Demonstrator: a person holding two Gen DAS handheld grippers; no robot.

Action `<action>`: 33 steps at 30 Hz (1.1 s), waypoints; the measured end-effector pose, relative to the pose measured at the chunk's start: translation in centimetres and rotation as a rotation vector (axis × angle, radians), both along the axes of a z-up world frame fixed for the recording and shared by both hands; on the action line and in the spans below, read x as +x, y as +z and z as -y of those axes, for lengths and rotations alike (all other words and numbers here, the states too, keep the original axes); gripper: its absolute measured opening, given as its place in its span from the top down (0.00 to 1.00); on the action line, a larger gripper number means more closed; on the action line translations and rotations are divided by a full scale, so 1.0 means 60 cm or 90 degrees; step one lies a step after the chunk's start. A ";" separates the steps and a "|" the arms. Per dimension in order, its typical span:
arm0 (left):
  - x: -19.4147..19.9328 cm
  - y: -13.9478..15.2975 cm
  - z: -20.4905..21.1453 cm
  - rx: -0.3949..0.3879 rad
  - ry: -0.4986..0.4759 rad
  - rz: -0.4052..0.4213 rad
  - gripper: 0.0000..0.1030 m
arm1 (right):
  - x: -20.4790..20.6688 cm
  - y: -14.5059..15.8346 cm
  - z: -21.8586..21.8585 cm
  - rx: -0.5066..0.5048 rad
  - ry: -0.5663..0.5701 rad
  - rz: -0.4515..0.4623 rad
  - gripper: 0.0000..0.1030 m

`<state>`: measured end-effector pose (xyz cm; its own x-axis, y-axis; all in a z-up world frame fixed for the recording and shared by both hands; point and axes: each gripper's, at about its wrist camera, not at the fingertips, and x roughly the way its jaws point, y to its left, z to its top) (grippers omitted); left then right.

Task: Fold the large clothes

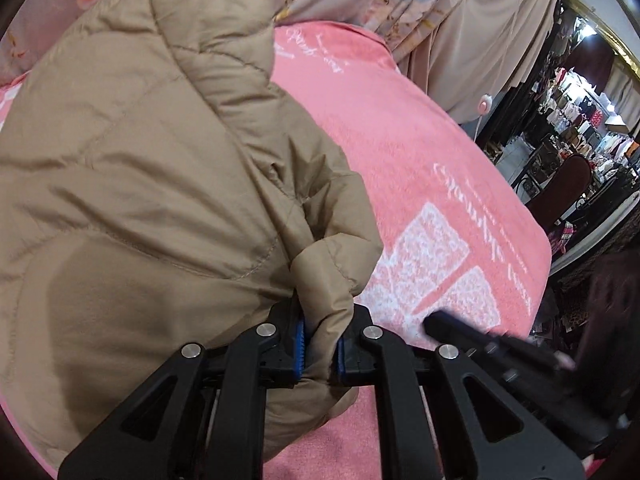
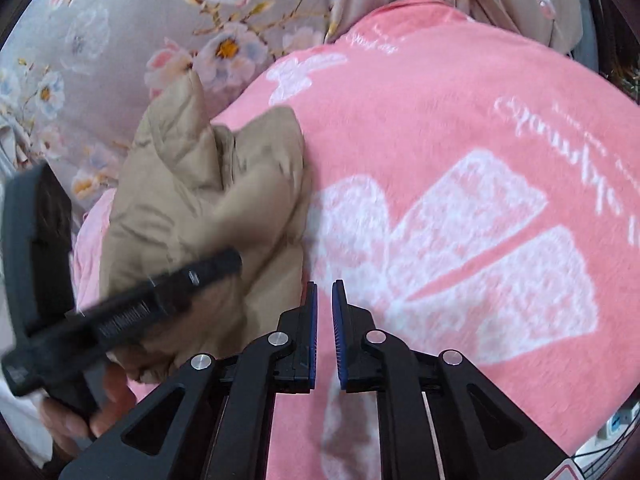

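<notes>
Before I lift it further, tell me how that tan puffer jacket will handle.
The tan puffer jacket probably flops and drapes: it bunches in soft folds where the left gripper pinches it. Its quilted padding suggests bulky but light. The smooth shell may slip on the pink blanket.

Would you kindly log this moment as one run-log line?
left gripper: shut on tan puffer jacket | right gripper: empty, jaws slightly apart | surface: pink blanket | fold: unfinished
</notes>
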<state>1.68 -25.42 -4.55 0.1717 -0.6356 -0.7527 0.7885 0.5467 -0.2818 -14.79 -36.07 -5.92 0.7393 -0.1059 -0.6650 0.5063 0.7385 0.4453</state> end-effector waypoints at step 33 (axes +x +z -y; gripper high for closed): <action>0.195 0.221 -0.173 -0.001 0.354 0.150 0.30 | 0.293 0.114 0.071 0.065 0.084 0.035 0.93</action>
